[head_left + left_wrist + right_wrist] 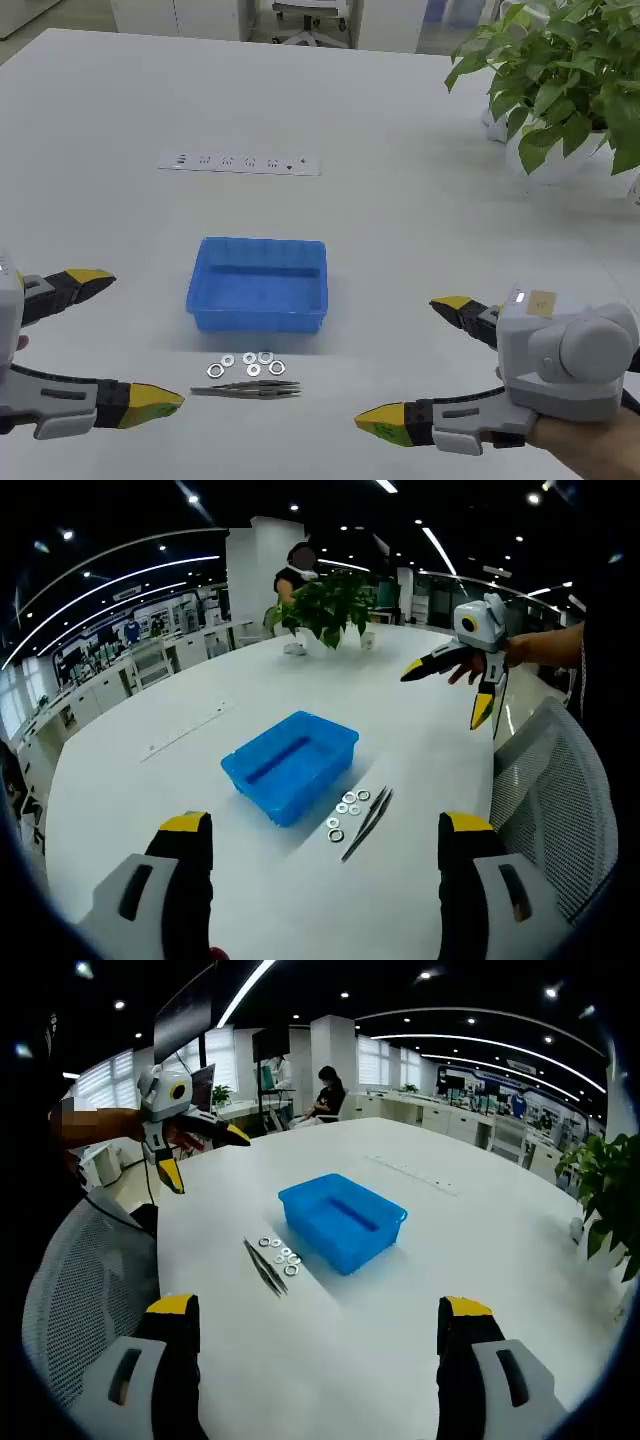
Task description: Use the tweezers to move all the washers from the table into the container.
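Left hand-held gripper (135, 340) and right hand-held gripper (402, 361) both hang wide open and empty over the smooth white table (420, 220). Between them lie slim metal tweezers (248, 390), probably springy and slippery, best pinched mid-shank. Just beyond the tweezers cluster small flat steel washers (248, 364), likely light and apt to skid. Farther ahead sits the rigid blue plastic container (258, 318), rectangular and open-topped.

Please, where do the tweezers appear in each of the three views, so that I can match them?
Head view: tweezers lie low centre, just below the washers.
Left gripper view: tweezers right of centre, right of the washers.
Right gripper view: tweezers left of centre, left of the washers.
Shared landmark: the blue container beside the washers.
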